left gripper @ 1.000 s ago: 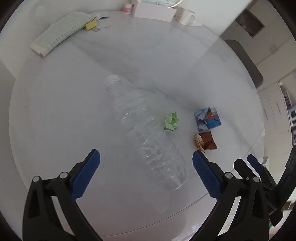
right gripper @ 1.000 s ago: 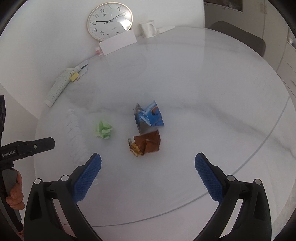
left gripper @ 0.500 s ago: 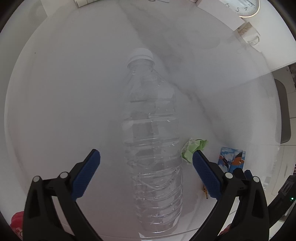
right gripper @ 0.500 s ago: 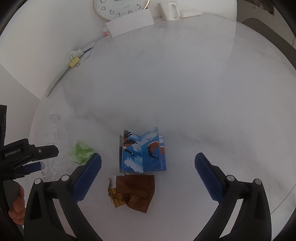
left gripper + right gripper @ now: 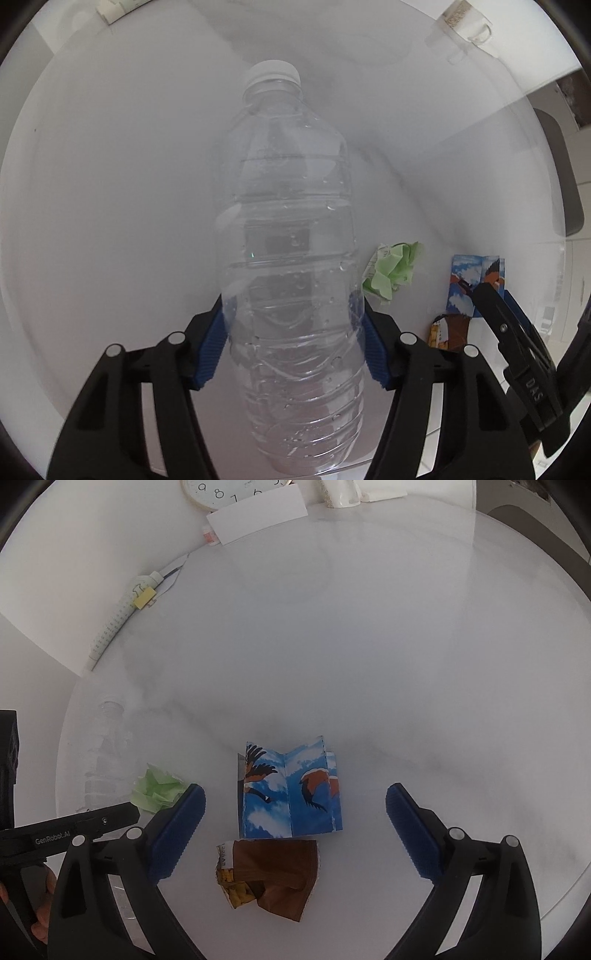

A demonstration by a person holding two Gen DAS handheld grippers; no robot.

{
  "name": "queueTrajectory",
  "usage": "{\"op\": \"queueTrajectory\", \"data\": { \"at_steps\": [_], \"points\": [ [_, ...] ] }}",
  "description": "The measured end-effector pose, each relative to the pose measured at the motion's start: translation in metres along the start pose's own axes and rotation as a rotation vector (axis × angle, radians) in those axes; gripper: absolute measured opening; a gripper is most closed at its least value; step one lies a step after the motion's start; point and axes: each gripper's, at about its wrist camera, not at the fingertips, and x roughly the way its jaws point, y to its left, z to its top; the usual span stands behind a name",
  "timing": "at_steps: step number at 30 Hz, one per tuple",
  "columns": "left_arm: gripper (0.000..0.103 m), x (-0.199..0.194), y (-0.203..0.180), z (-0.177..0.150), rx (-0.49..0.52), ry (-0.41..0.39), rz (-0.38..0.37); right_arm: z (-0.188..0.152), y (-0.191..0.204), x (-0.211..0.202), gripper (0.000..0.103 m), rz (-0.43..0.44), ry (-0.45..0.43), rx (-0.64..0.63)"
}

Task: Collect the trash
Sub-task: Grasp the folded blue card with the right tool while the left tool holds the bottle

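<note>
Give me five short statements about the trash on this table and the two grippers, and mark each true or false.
1. The clear plastic bottle lies on its side between the left gripper fingers, whose jaws are closing. True.
2. The bottle has no cap. False: a white cap is on it.
3. The right gripper is clamped on the blue wrapper. False: it is open, its pads clear of the wrapper.
4. The brown wrapper lies next to the blue wrapper. True.
5. The crumpled green paper sits inside the bottle. False: it lies on the table beside it.
</note>
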Motion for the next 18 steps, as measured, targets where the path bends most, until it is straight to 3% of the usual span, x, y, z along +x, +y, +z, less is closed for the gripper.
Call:
{"op": "queueTrajectory", "data": {
  "at_steps": [3, 9, 14, 18],
  "points": [
    [0.061, -0.001, -0.001, -0.002, 0.045, -0.009, 0.017, -0.001, 0.003, 0.003, 0.092, -0.023, 0.001, -0.014],
    [0.061, -0.007, 0.007, 0.003, 0.123, -0.025, 0.007, 0.000, 0.012, 0.011, 0.057, -0.086, 0.025, -0.033],
    [0.061, -0.014, 0.024, 0.005, 0.213, -0.065, 0.004, 0.000, 0.022, 0.012, 0.046, -0.137, 0.023, -0.059],
    [0.061, -0.019, 0.033, 0.007, 0.266, -0.076, -0.002, 0.001, 0.022, 0.011, 0.044, -0.149, 0.023, -0.016]
  ]
}}
